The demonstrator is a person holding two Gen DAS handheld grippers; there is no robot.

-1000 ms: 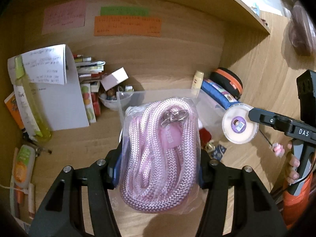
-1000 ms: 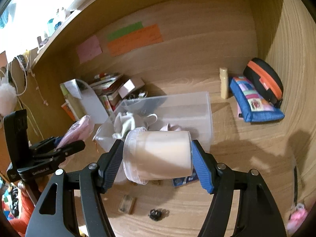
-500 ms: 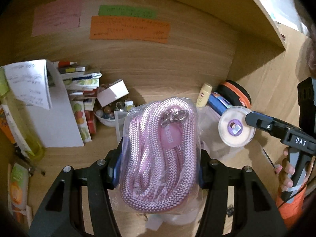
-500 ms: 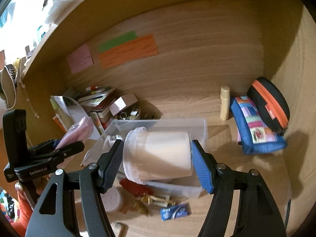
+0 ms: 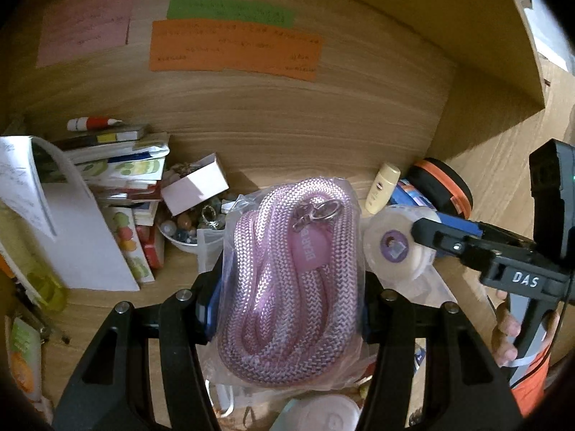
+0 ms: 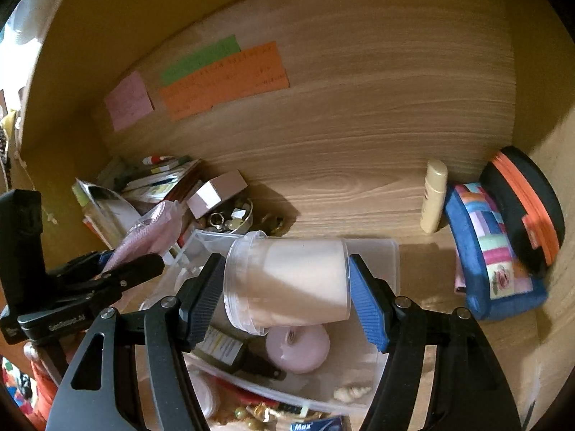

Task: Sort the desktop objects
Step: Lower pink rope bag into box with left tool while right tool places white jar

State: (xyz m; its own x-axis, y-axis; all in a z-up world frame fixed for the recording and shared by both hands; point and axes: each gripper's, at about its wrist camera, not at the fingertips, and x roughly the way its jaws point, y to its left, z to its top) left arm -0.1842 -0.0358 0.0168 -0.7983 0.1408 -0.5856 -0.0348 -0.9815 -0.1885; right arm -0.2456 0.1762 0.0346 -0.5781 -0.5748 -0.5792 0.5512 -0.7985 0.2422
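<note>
Left jaws clamp bagged braided pink rope [image 5: 291,280]; right jaws clamp translucent cylindrical jar [image 6: 287,283]

A: That rope [image 5: 291,287]?
B: Pink, white-flecked braid.
A: Notes at twelve o'clock?
B: Pink [image 5: 84,21], green [image 5: 230,12], orange [image 5: 233,50].
A: The pouch [image 6: 492,255] at three?
B: Blue, with multicoloured patchwork.

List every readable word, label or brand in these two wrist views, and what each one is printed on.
"DAS": white letters on the right gripper body, left wrist view.
"BEAR": partly legible on the pink tag inside the bagged pink rope.
"Max": on a blue packet at the bottom edge, right wrist view.
Left gripper body lettering: blurred.
Orange note, green and pink notes: handwriting too small.
White sheet and jar lid sticker: unreadable.
</note>
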